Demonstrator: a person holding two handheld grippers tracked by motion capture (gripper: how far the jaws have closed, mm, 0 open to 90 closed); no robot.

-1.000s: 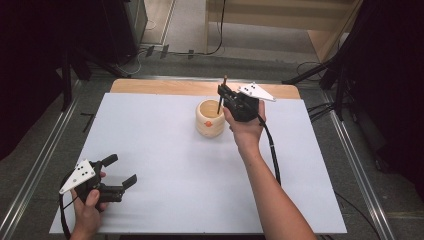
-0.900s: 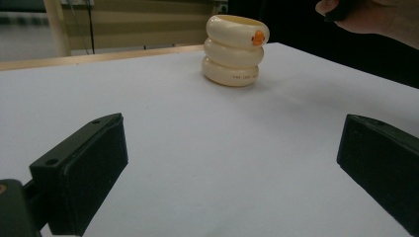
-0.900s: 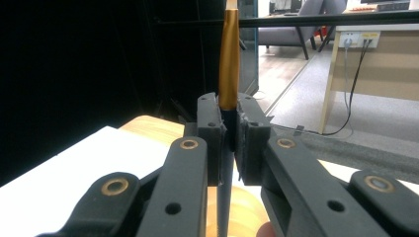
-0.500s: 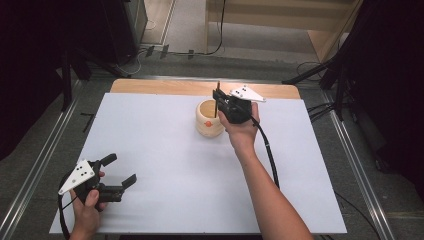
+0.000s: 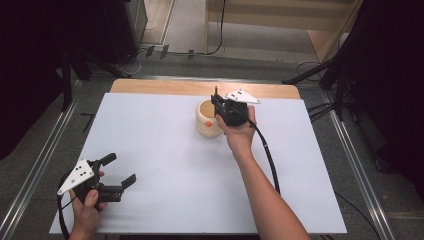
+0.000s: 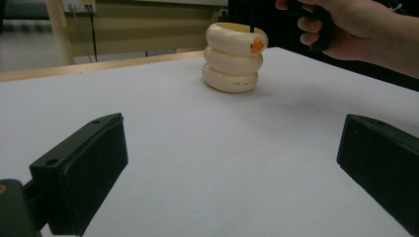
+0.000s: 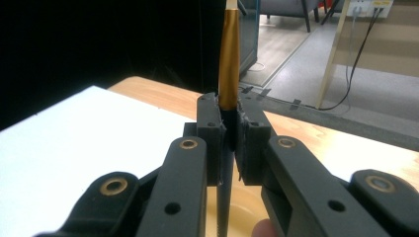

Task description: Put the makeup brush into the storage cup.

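Observation:
A cream cup [image 5: 207,123] shaped like three stacked rings, with an orange spot on its side, stands at the far middle of the white table [image 5: 175,165]. My right gripper [image 5: 216,106] hovers just over the cup's right rim, shut on a thin upright pen [image 5: 215,96]. In the right gripper view the pen [image 7: 229,59] has a gold upper part and a black stem that runs down between the jaws [image 7: 228,136] toward the cup's mouth [image 7: 242,210]. In the left gripper view the stem [image 6: 251,17] reaches into the cup [image 6: 234,57]. My left gripper [image 5: 121,168] rests open at the near left, nothing between its jaws.
A bare wooden strip [image 5: 165,86] runs along the table's far edge. The right gripper's cable [image 5: 267,155] trails across the table beside the forearm. Metal rails [image 5: 40,170] flank the table, and dark equipment stands around it.
The right gripper has sunk a little with the pen, closer over the cup's mouth. The left gripper has stayed where it was.

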